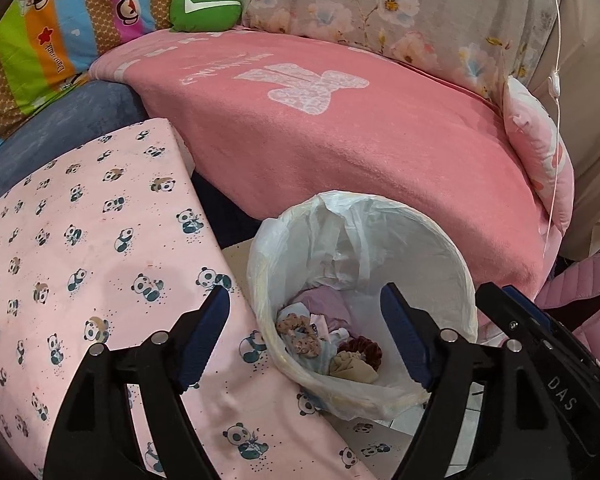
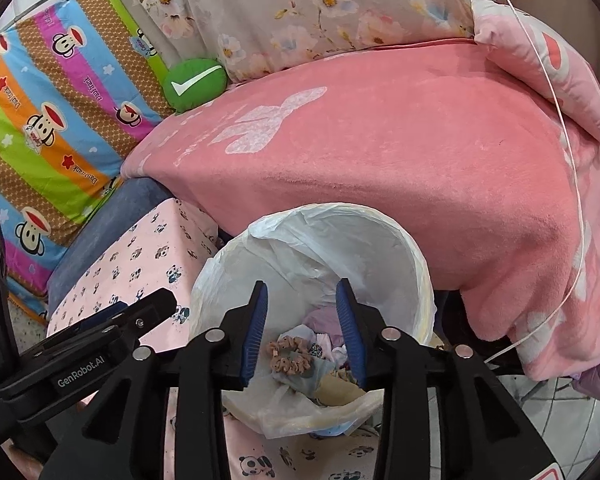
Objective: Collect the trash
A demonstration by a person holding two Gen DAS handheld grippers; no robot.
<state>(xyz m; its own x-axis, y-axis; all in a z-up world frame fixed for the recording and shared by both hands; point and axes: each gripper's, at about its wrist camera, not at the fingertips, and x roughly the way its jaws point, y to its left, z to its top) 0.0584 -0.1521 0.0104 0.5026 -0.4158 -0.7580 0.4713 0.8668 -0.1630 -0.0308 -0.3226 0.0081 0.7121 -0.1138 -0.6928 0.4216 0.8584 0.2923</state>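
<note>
A white bin [image 1: 440, 240] lined with a thin plastic bag stands on the floor against the pink blanket. Inside lie a pinkish-brown scrunchie [image 1: 296, 332], a dark red scrunchie [image 1: 360, 350] and a beige cloth bundle [image 1: 352, 368]. My left gripper [image 1: 304, 292] hovers over the bin's near left rim, open wide, with nothing between its blue pads. My right gripper [image 2: 302, 285] hangs over the bin [image 2: 380, 220] mouth, open, its pads apart above the scrunchie [image 2: 290, 356] and touching nothing. Each gripper shows at the edge of the other's view: right gripper [image 1: 500, 294], left gripper [image 2: 140, 306].
A pink blanket [image 1: 340, 140] covers the bed behind the bin. A pink panda-print cushion [image 1: 80, 260] sits to the bin's left, touching it. A green cushion [image 1: 204, 8], floral fabric [image 1: 380, 0], a pink pillow [image 1: 540, 152] and a hanging white cable [image 1: 556, 80] lie beyond.
</note>
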